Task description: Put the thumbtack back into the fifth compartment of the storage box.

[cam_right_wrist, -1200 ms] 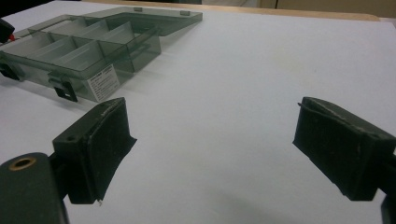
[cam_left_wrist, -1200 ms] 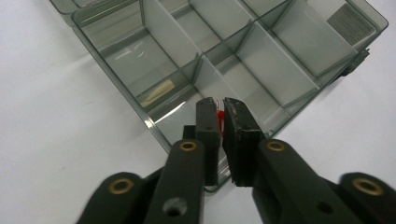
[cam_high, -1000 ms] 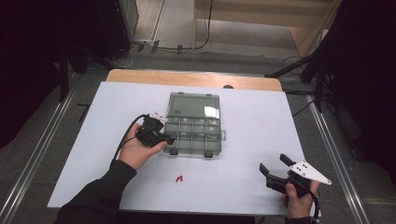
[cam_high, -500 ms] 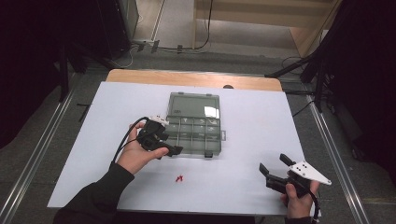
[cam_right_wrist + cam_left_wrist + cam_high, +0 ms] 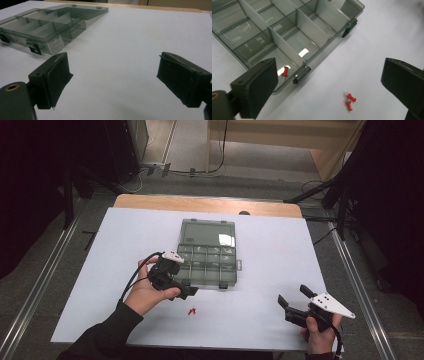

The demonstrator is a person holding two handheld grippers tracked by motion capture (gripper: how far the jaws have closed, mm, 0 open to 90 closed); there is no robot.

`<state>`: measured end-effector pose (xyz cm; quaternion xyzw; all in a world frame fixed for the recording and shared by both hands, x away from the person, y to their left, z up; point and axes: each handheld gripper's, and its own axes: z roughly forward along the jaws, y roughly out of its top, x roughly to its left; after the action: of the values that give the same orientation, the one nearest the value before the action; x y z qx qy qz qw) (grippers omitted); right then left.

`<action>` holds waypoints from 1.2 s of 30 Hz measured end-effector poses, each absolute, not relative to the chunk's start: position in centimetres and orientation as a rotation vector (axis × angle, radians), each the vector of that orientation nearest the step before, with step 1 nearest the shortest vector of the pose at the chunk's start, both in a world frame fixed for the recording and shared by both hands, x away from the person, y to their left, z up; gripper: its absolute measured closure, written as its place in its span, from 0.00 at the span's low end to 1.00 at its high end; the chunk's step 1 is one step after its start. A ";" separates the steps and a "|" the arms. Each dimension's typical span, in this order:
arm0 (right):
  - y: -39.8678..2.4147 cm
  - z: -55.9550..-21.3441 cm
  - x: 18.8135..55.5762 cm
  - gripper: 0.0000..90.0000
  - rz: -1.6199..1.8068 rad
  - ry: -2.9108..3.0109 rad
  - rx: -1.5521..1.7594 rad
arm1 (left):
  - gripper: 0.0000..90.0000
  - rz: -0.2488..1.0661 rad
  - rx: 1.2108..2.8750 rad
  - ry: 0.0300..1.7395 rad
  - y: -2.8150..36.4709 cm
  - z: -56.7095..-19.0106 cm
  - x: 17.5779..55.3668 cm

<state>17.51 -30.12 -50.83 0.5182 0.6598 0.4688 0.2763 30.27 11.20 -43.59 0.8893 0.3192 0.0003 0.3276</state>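
A smoky clear compartment box (image 5: 207, 260) lies open in the middle of the white surface (image 5: 270, 245), its lid (image 5: 208, 232) folded flat toward the far edge and its long axis running left to right across the dividers, with two black latches (image 5: 301, 75) on the near wall. One red pushpin (image 5: 285, 71) sits inside the near-left corner compartment, and two more red pushpins (image 5: 349, 101) lie touching each other on the bare surface just in front of the box, with nothing between them and the jaws. The left hand-held gripper (image 5: 186, 289) hovers at the box's near-left corner with its jaws spread wide and empty, while the right hand-held gripper (image 5: 294, 302) is held well apart near the surface's near-right corner, jaws likewise spread wide on nothing.
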 end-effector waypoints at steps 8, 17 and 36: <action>-30.1 -50.8 17.5 0.13 1.258 1.769 1.397 | 0.14 0.021 2.326 0.843 11.6 -43.9 28.8; -30.0 -50.8 17.5 0.13 1.254 1.772 1.396 | 0.33 0.062 2.366 0.841 11.5 -44.8 27.0; -30.0 -50.8 17.5 0.13 1.249 1.774 1.389 | 0.68 0.041 2.419 0.861 11.0 -47.0 25.2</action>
<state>17.47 -29.98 -50.76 0.5179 0.6611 0.4657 0.2789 25.16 10.95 -47.05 0.9035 0.3217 0.0153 0.2828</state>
